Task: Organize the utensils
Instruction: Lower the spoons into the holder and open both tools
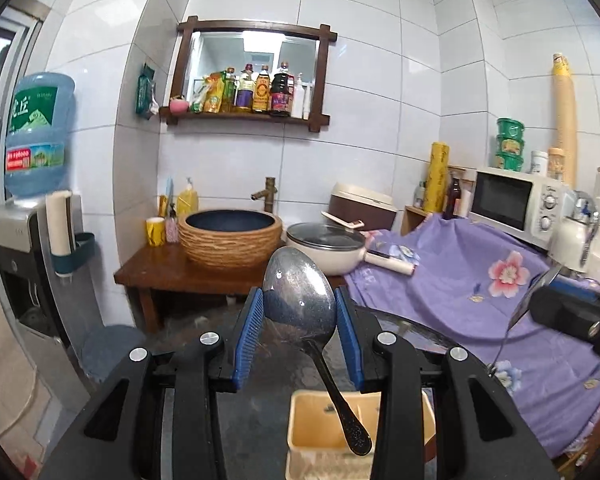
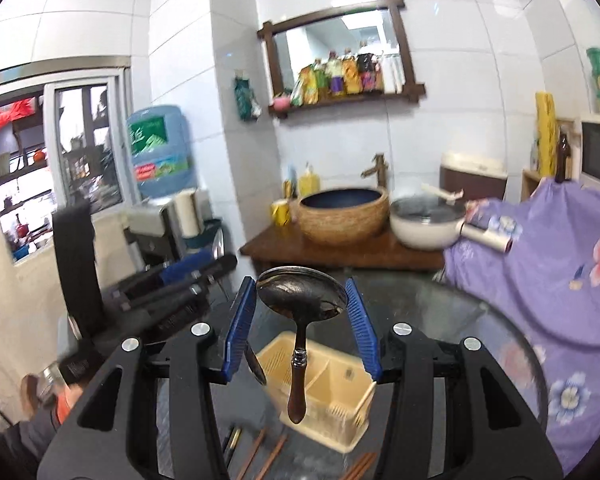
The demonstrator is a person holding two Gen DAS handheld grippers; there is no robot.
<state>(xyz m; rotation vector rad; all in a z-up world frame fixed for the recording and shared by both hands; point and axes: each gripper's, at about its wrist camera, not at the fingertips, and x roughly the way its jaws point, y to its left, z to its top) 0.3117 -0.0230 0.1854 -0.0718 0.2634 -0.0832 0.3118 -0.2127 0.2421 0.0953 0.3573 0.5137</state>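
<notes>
Steel spoon point(image 1: 300, 300) was clamped by its bowl in the left claw point(image 1: 300, 312), handle hanging over the cream utensil caddy point(image 1: 300, 420) (glass worktop point(image 2: 460, 320)). Wooden-handled ladle point(image 2: 302, 296) sat likewise in the right claw point(image 2: 302, 320); chopsticks point(image 2: 260, 456) lay beside the caddy.

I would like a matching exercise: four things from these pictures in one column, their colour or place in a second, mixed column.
Things:
1. all-metal spoon
2. wooden-handled spoon
3. cream utensil holder
4. chopsticks

Descriptions:
A. lying on the glass table
B. in the left gripper
C. in the right gripper
D. standing below both spoons, with compartments

Pairs: 1-B, 2-C, 3-D, 4-A
</notes>
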